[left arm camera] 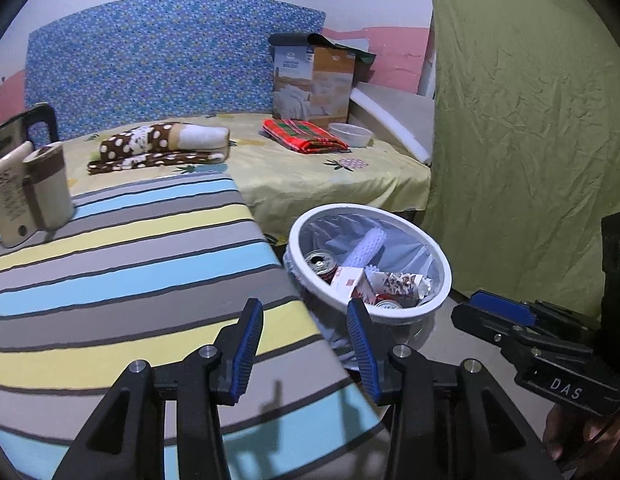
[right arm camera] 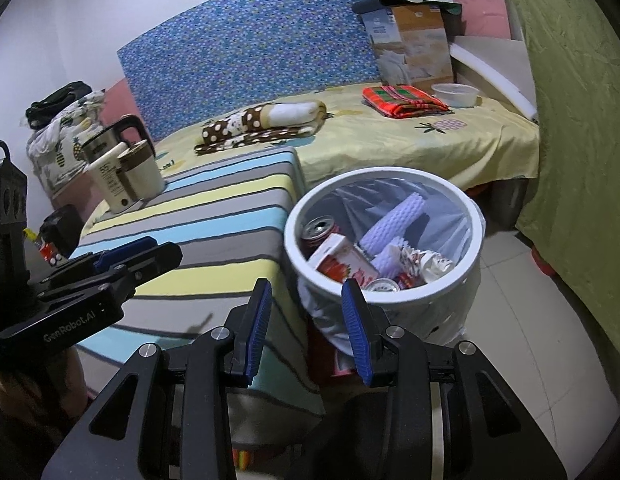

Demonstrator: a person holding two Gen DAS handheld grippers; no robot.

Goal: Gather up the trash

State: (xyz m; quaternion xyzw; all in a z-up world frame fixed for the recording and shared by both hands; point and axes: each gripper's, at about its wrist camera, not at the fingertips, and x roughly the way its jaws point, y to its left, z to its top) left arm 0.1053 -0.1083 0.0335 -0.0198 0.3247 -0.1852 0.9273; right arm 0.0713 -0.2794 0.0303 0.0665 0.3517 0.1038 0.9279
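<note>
A white round trash bin [left arm camera: 393, 314] [right arm camera: 475, 240] with a clear liner stands on the floor beside the striped table [left arm camera: 130, 272] [right arm camera: 214, 216]. Inside lie a red soda can [left arm camera: 321, 262] [right arm camera: 321, 229], a red-and-white carton [left arm camera: 349, 280] [right arm camera: 341, 260], a white foam net sleeve [left arm camera: 367, 248] [right arm camera: 389, 226] and a crumpled wrapper [left arm camera: 401, 282] [right arm camera: 425, 260]. My left gripper [left arm camera: 306, 344] is open and empty over the table's near right corner. My right gripper [right arm camera: 306, 320] is open and empty just before the bin. Each also shows in the other's view, the right one [left arm camera: 497, 312] and the left one [right arm camera: 126, 254].
A beige cup [left arm camera: 50, 184] [right arm camera: 142, 172], a bottle and a kettle stand at the table's far left. Behind is a bed [left arm camera: 310, 172] [right arm camera: 429, 140] with folded blankets, a red cloth, a white bowl and a cardboard box. A green curtain [left arm camera: 529, 140] hangs right.
</note>
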